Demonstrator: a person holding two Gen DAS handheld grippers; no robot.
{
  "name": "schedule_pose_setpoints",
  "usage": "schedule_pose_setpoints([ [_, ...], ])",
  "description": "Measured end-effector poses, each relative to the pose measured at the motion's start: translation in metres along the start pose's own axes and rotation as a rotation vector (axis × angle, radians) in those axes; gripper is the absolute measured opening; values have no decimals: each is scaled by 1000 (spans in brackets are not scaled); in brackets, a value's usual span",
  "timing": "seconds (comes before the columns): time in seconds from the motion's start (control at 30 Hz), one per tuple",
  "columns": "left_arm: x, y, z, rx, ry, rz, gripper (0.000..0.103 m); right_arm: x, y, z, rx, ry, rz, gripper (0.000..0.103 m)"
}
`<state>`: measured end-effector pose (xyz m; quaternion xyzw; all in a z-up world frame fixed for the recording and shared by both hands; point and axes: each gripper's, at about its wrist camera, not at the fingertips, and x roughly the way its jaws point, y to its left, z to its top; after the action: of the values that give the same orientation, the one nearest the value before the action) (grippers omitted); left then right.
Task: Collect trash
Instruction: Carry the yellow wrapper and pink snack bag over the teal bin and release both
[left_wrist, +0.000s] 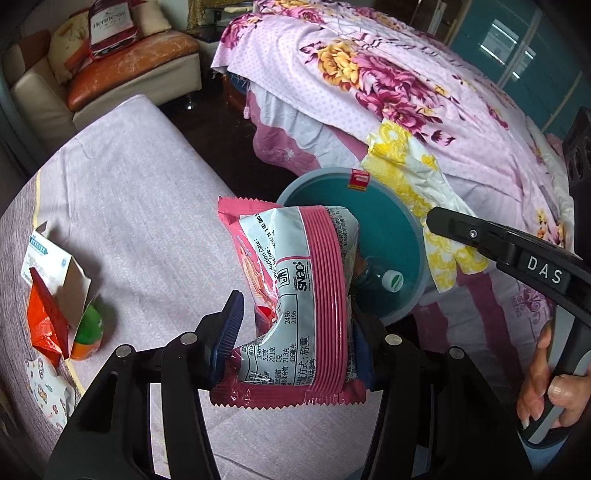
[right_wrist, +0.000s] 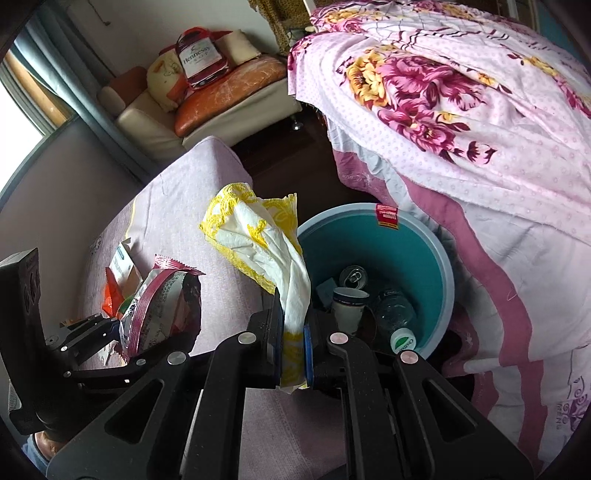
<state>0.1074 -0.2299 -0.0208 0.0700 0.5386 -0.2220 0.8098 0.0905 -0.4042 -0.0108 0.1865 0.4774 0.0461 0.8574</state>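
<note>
snack bag (left_wrist: 295, 295) hiding bin (left_wrist: 388, 206) contents, bottle (left_wrist: 384, 278)

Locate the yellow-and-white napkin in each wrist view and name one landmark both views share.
Left wrist view: the napkin hangs at right of centre, over the bin's far rim, held by the right gripper.
Right wrist view: the napkin rises from the jaws at centre, left of the bin.
Shared landmark: the teal bin.

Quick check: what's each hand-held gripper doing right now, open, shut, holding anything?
Left hand-held gripper: closed on the pink snack packet.
Right hand-held gripper: shut on the yellow-and-white napkin.
</note>
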Motion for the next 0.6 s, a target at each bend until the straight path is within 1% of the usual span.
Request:
schedule_pose_setpoints([
  [0.23,23,-20,12,40,33,-4,54,3,-26,5,39,6,-15,8],
  [0.6,49,-40,26,76,68,-29,55,7,-50,12,70,13,-34,9],
])
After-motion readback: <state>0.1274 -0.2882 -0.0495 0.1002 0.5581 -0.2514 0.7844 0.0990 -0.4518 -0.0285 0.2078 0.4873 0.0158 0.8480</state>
